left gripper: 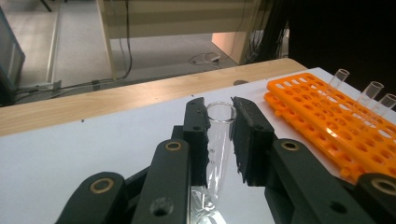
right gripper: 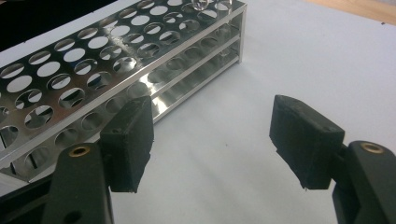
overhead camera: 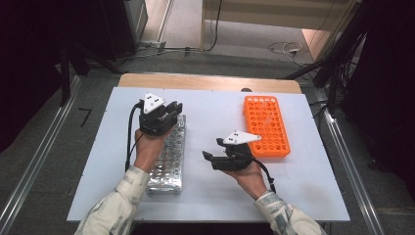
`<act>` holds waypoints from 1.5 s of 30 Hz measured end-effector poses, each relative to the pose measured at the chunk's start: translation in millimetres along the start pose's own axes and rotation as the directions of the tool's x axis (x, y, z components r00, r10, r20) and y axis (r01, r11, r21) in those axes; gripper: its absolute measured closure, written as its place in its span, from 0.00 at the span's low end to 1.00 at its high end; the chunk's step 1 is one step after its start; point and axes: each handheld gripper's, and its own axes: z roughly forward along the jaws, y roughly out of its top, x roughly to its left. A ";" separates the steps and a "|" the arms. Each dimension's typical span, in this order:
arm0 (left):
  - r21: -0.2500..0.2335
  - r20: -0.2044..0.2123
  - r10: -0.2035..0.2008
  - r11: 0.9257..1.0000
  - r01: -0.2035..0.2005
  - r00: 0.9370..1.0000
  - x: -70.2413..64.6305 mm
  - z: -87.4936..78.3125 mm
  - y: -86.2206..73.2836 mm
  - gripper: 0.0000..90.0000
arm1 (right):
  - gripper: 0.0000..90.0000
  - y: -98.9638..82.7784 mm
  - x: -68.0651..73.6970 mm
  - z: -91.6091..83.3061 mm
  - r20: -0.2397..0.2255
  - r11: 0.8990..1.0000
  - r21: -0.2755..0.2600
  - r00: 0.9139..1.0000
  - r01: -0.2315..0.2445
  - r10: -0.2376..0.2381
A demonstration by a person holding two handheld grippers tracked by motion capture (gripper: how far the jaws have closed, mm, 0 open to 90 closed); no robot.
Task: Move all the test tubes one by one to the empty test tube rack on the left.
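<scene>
glass tube clamped upright in left gripper over steel rack, right gripper spread wide

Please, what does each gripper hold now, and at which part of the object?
The left gripper holds a clear glass test tube just below its open rim, above the metal rack. The right gripper is open and holds nothing.

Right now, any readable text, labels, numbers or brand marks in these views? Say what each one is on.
None readable.
Orange rack: no print visible.
Metal rack: bare perforated plate, no marking.
Glass tube in the left tool: faint specks on the wall, too small to read as marks.
Grey plates on the left tool and the right tool: dots, no characters.
</scene>
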 end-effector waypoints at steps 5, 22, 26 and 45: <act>0.005 -0.024 0.012 1.000 -0.011 1.000 1.5 4.5 -1.6 0.84 | 0.32 0.1 -0.5 -0.5 0.001 1.000 0.000 1.000 -0.002 0.002; 0.035 -0.054 0.035 0.999 -0.033 0.998 -0.4 19.2 -17.2 0.84 | 0.33 -0.3 -2.0 -1.0 0.000 1.000 0.001 1.000 -0.002 0.002; 0.043 -0.062 0.055 0.998 -0.052 0.997 -3.2 21.1 -19.9 0.84 | 0.33 -0.4 -1.9 -0.7 -0.001 1.000 0.002 1.000 -0.003 0.003; 0.120 -0.062 0.044 0.992 -0.036 0.997 -3.7 28.0 -32.8 0.83 | 0.33 -0.9 -1.4 -0.1 -0.002 1.000 0.008 1.000 0.000 0.000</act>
